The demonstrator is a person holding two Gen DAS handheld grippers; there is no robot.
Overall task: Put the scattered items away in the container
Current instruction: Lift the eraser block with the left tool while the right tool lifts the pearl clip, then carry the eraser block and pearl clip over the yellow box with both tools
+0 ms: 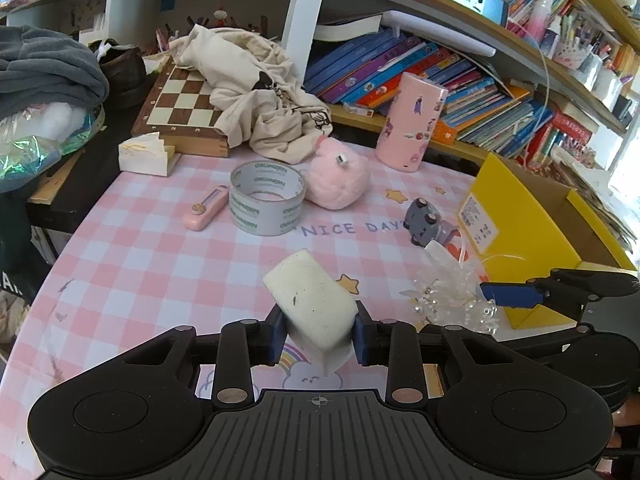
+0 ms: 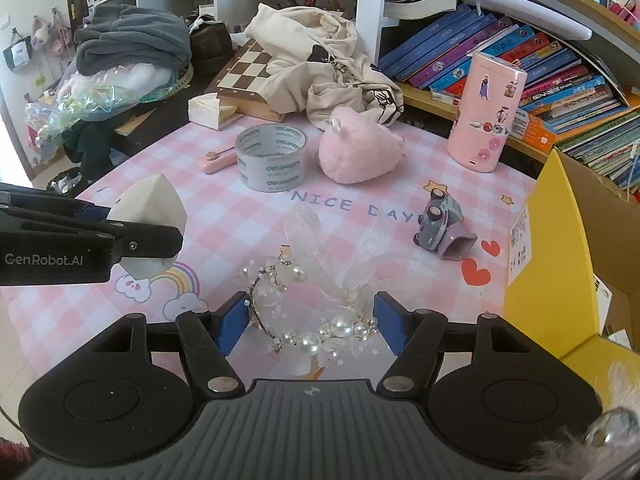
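Note:
My left gripper is shut on a white sponge block, held tilted above the pink checked tablecloth. In the right wrist view that sponge shows at the left edge. My right gripper is shut on a pearl and ribbon hair ornament, lifted off the cloth; its ribbons hang forward. An open yellow cardboard box stands at the right, close beside the right gripper. On the cloth lie a tape roll, a pink plush, a pink utility knife and a toy car.
A pink stickered cylinder stands at the back right. A chessboard with a cream cloth bag on it and a tissue box sit at the back left. Bookshelves line the far side.

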